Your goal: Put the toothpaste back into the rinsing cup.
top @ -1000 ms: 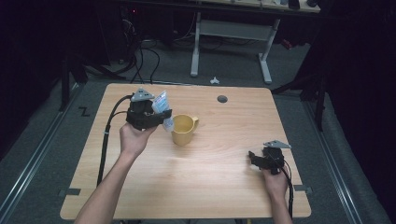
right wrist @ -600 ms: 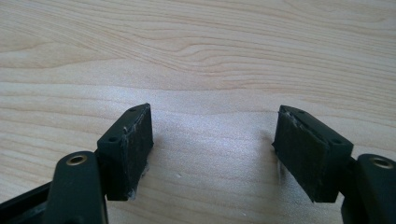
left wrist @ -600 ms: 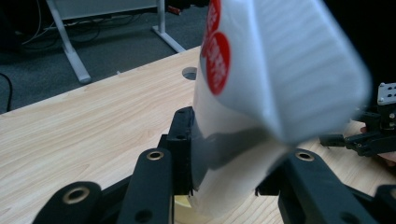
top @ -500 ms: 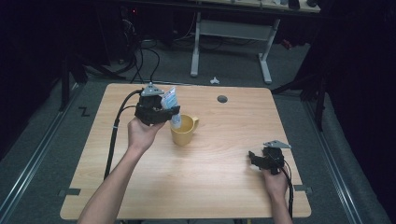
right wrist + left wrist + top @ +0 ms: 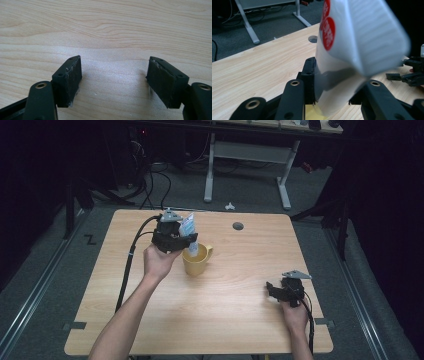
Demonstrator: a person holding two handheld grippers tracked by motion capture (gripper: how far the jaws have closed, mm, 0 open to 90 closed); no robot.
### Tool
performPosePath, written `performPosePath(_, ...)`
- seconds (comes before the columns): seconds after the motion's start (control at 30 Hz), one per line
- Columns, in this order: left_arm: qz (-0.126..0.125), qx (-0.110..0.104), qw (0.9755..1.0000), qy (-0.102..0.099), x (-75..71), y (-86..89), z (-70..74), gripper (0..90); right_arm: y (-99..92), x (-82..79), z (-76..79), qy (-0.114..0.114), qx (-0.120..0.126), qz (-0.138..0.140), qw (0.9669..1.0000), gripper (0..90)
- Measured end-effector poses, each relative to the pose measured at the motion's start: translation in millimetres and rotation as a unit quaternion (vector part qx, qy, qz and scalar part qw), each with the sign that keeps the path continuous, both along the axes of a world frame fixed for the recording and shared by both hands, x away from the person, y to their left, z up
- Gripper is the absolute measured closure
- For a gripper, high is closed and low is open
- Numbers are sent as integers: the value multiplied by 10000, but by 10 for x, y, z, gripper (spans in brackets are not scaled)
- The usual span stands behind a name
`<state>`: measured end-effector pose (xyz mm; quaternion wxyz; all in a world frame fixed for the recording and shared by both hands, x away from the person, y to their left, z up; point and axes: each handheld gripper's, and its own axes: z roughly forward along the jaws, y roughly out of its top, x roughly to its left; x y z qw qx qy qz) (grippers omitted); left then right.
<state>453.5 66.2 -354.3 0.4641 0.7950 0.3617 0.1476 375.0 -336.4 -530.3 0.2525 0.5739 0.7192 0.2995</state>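
The left gripper (image 5: 186, 240) is clamped on a white, soft-looking packet (image 5: 188, 226) with red round marks, gripping it near its lower end. In the left gripper view the packet (image 5: 352, 45) rises between the 2 black jaws, creased where they press it, and a patch of yellow shows directly under its lower end. In the high view the packet stands tilted above the yellow mug (image 5: 196, 260), its lower tip at or just inside the mug's rim; whether the tip touches the mug is hard to tell from here. The mug sits on the wooden table (image 5: 240, 330) left of the middle and somewhat toward the far edge, its handle turned to the right. A round grey hole (image 5: 238, 226) lies in the tabletop near the far edge, to the right of the mug.

The right gripper (image 5: 274, 290) rests low near the right edge, toward the near right corner, well apart from the mug. In the right gripper view its 2 pads (image 5: 71, 80) stand wide with bare wood between them.
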Motion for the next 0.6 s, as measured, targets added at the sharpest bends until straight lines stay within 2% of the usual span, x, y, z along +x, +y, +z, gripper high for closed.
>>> performPosePath(0.3, 43, 35, 10000, 3, 54, -64, -59, 661, 0, -1, 0, 1, -5, 2, 10000, 283)
performPosePath(0.4, 40, 130, 9999, 6, 75, -108, -97, 661, 0, -1, 0, 1, -5, 3, 10000, 283)
performPosePath(0.6, 54, 163, 9999, -14, 84, -139, -154, 661, 0, -1, 0, 1, -4, 2, 10000, 283)
